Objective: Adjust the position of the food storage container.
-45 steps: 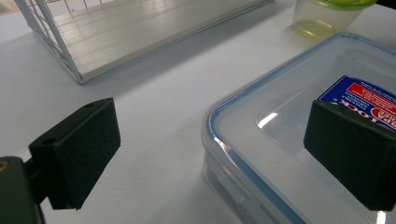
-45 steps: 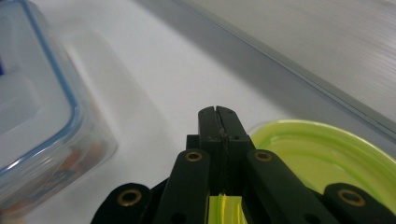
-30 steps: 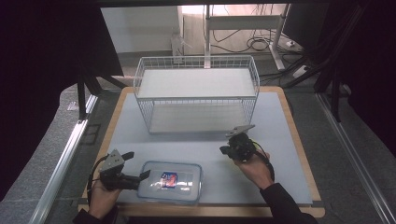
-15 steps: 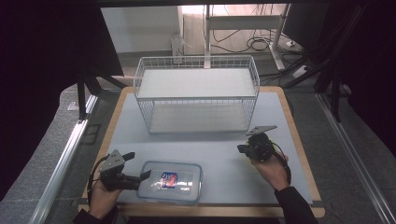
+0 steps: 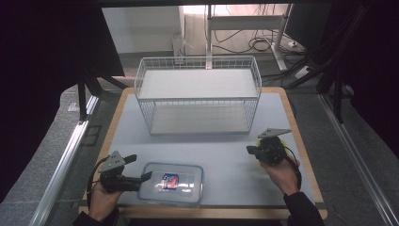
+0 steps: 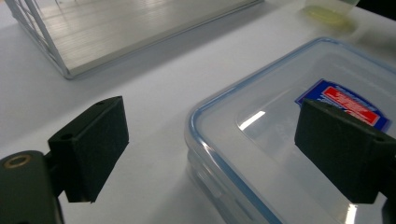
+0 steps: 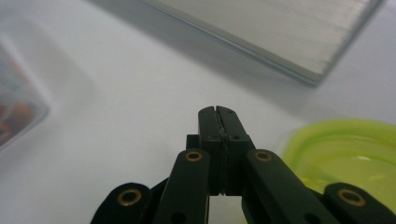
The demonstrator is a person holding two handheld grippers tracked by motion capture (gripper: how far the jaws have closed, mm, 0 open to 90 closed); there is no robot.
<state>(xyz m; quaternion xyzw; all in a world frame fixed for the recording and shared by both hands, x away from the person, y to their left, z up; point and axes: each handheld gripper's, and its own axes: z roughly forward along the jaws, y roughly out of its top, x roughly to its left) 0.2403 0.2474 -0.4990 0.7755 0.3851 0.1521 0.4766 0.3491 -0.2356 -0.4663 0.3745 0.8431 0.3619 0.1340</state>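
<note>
A clear lidded container [image 5: 181,193] with a blue seal and a red-blue label lies at the table's front left. My left gripper [image 5: 139,168] stands open at its left end. Its jaws have just been closing, and the container's corner [image 6: 243,135] is between them. One pad [image 6: 88,144] is off to the side and the other hovers over the lid, neither pressing. My right gripper [image 5: 250,150] is shut on nothing at the right side of the table. In the right gripper view its tips [image 7: 218,112] are next to a yellow-green lid [image 7: 345,149].
A white wire basket [image 5: 197,100] stands at the back middle of the white mat [image 5: 221,150]; its floor edge [image 7: 280,32] is near the right gripper. Dark floor and metal rails flank the wooden board. A yellowish lid [image 6: 327,11] lies past the container.
My right hand has moved rightward from the table's middle toward its right edge, still shut. The left hand has stayed beside the container.
</note>
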